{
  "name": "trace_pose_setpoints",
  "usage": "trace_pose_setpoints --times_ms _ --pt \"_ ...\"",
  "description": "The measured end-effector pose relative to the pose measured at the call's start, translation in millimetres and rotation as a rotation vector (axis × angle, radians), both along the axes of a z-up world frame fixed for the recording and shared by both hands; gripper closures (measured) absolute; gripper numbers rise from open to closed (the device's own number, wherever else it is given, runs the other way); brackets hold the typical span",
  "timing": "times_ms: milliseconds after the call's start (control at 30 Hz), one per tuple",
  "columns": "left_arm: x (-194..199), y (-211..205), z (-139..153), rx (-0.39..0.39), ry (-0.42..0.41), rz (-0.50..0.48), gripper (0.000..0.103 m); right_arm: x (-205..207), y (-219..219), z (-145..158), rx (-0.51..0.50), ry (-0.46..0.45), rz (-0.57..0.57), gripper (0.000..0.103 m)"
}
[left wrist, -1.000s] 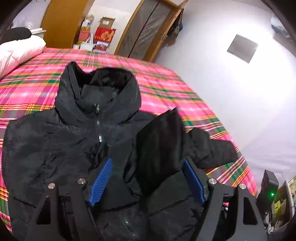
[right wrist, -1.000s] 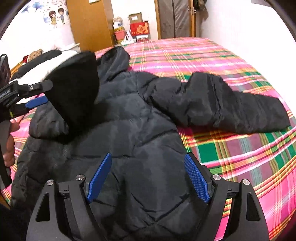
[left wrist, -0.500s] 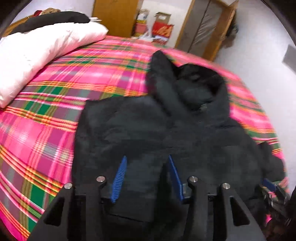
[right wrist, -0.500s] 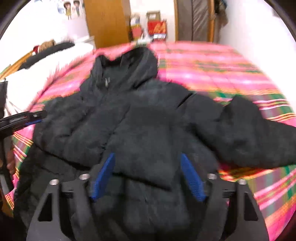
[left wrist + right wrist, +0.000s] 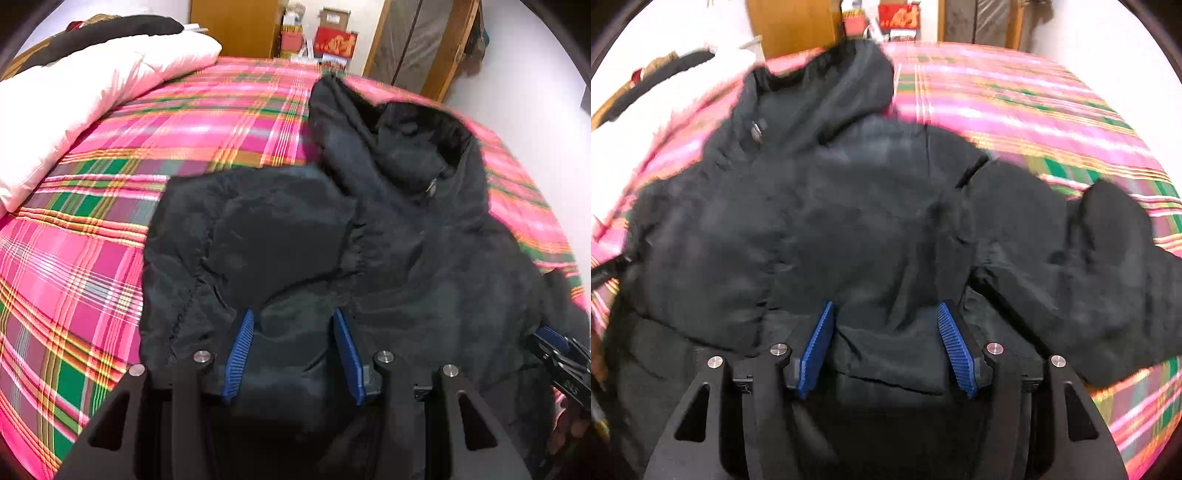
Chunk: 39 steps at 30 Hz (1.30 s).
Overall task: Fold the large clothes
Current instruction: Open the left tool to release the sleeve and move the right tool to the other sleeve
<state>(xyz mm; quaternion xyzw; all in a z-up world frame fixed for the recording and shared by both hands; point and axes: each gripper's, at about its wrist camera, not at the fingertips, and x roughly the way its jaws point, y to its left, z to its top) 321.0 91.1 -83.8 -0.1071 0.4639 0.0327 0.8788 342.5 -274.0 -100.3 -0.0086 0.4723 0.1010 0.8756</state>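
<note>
**One sleeve folded in, one still out**

The left claw [image 5: 291, 350] hangs low over the near part of the black jacket [image 5: 369, 251], its blue pads set apart with dark fabric between them. It may be nipping the folded-in sleeve [image 5: 280, 236], but the cloth is too dark to tell whether it grips or only rests over it. The right claw [image 5: 886, 343] stands wider, jaws parted above the jacket's lower front, holding nothing that I can make out.

The jacket lies face up across the plaid bed [image 5: 92, 229], collar [image 5: 417, 147] away from the camera. The other sleeve [image 5: 1089, 258] stretches out sideways onto the bedspread.

To do this step well, I would take that outstretched sleeve near its cuff, lift it only enough to clear the padding, and lay it flat across the chest, level with the first. Puffy fabric springs back, so pressing it down before letting go should help.

Beyond, a white quilt [image 5: 74, 96] lies along the bed's far side.
</note>
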Motion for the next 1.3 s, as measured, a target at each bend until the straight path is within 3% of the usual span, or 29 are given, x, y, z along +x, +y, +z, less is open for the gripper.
trace_pose_setpoints --times_ms 133,267,367,567,900,1100,1300 --pt "-4 1 14 0.058 -0.052 0.012 0.056 -5 1 30 0.028 -0.11 -0.007 0.044" --pt "1 2 4 0.066 -0.014 0.01 0.056 37 3 1 -0.01 -0.03 -0.022 0.044" --pt "3 1 3 0.084 -0.011 -0.002 0.056 54 -4 -31 0.015 0.044 -0.027 0.044" --pt "1 -6 7 0.1 -0.028 -0.024 0.056 49 -8 -31 0.018 0.04 -0.023 0.044" --pt "-34 -40 54 0.106 -0.139 -0.099 0.056 -28 -37 27 0.043 -0.05 -0.042 0.043" --pt "-55 -84 70 0.094 -0.172 -0.196 0.056 -80 -90 46 0.083 -0.074 -0.15 0.042" --pt "-65 -130 72 0.086 -0.178 -0.289 0.056 -108 -155 45 0.098 -0.063 -0.267 0.036"
